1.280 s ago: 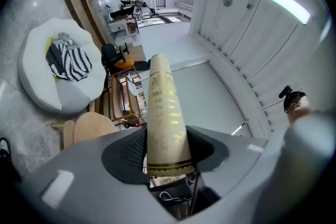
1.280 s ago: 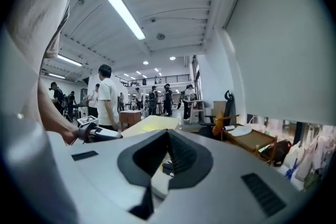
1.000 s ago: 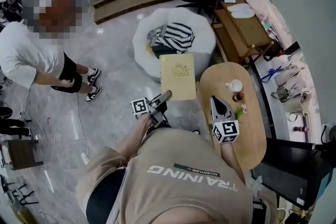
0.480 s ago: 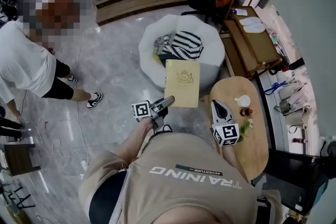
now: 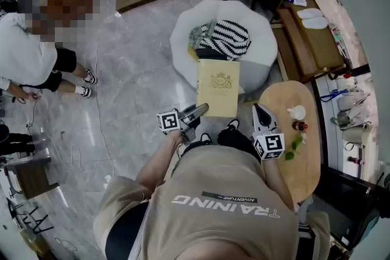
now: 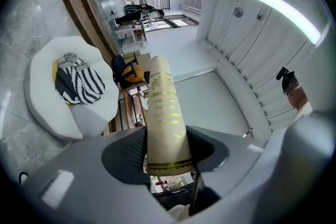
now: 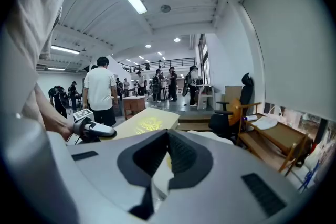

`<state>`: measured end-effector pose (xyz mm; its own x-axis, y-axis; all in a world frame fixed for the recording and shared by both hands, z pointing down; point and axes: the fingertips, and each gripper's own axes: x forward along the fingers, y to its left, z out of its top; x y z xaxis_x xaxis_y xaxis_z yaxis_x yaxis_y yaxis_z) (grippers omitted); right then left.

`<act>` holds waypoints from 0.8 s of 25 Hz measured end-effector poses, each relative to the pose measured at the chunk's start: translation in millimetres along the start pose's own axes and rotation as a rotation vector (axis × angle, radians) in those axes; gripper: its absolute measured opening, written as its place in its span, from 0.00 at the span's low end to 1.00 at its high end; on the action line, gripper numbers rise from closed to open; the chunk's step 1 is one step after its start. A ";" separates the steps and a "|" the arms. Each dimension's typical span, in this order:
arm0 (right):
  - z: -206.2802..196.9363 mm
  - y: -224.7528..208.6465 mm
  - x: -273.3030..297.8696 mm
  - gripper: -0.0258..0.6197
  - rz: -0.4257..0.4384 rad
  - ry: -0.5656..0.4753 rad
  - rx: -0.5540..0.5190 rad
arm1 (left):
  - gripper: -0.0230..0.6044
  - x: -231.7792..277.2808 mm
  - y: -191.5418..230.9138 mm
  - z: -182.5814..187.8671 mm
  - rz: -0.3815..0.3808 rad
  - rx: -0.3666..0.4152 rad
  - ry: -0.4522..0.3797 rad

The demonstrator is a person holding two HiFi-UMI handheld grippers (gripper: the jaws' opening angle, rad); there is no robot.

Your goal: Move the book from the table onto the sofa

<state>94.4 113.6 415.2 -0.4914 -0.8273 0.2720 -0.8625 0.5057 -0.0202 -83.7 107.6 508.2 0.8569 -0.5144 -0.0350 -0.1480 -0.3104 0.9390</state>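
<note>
Moved: book [image 5: 217,87] carried away from the counter [image 5: 308,149], nearer the sofa [image 5: 183,39] | left gripper [image 5: 203,109]: jaws pinch book's near edge (cover up), book over sofa's front rim | right gripper [image 5: 261,112]: jaws pressed together, empty, at counter's edge

The right claw [image 7: 168,132] fills the foreground, its dark ribbed jaws closed tip to tip with nothing between them. Just beyond it a cream book [image 7: 148,123] (gold crest on the cover) hangs flat, its left edge pinched by the left claw [image 7: 111,133]. A black office chair [image 7: 231,113] stands at right, and a person [image 7: 100,89] in a white shirt stands behind.
</note>
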 end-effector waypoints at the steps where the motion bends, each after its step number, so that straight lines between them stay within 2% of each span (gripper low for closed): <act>1: -1.6 -5.0 5.5 0.05 0.007 -0.003 0.008 | 0.37 3.6 1.3 2.0 -0.001 0.002 -0.002; 6: -0.9 -42.1 65.1 0.05 0.038 0.010 0.043 | 0.37 24.5 17.7 40.8 0.028 -0.055 -0.029; 10: 14.9 -77.3 113.4 0.05 0.081 -0.010 0.038 | 0.37 51.2 22.4 76.9 0.043 -0.051 -0.055; 20: 26.2 -135.5 192.5 0.05 0.183 0.019 0.027 | 0.37 99.1 45.2 123.1 0.095 -0.069 -0.097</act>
<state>113.5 -120.6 445.1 -0.6381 -0.7174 0.2796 -0.7621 0.6402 -0.0966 -66.2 -55.8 505.1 0.7886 -0.6144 0.0252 -0.1885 -0.2025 0.9610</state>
